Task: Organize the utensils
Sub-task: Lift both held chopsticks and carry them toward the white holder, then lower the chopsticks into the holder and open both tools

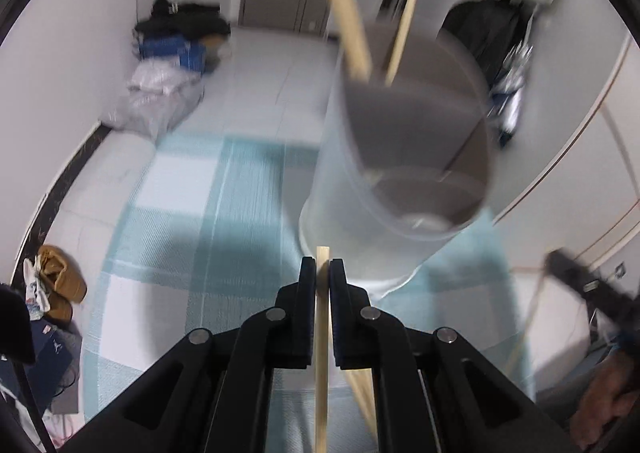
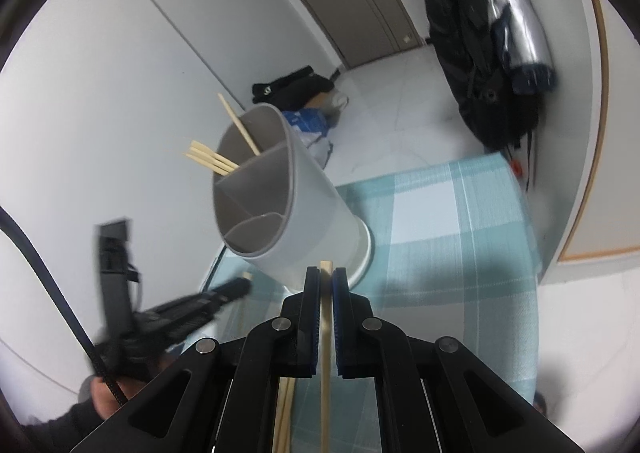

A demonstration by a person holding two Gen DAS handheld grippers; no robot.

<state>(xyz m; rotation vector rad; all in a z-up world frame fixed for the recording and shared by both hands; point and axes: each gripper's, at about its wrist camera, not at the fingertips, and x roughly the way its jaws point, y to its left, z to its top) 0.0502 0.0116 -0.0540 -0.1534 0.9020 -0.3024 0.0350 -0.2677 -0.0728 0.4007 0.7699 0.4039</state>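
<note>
**Your rig, up close**

You are working with two matte black grippers. The left gripper [image 1: 322,273] is showing plain black fingers [image 1: 307,293] and four round silver screws on angular linkages with triangular cutouts. The right gripper [image 2: 326,281] is showing blue ribbed pads [image 2: 339,317] inside its black fingers. A black cable is crossing your grey-sleeved left hand [image 2: 102,399], skin showing.

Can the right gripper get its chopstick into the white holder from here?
Probably yes. The right gripper is shut on a chopstick, and the white holder stands just ahead on the checked cloth, its empty front compartment open with nothing between.
</note>
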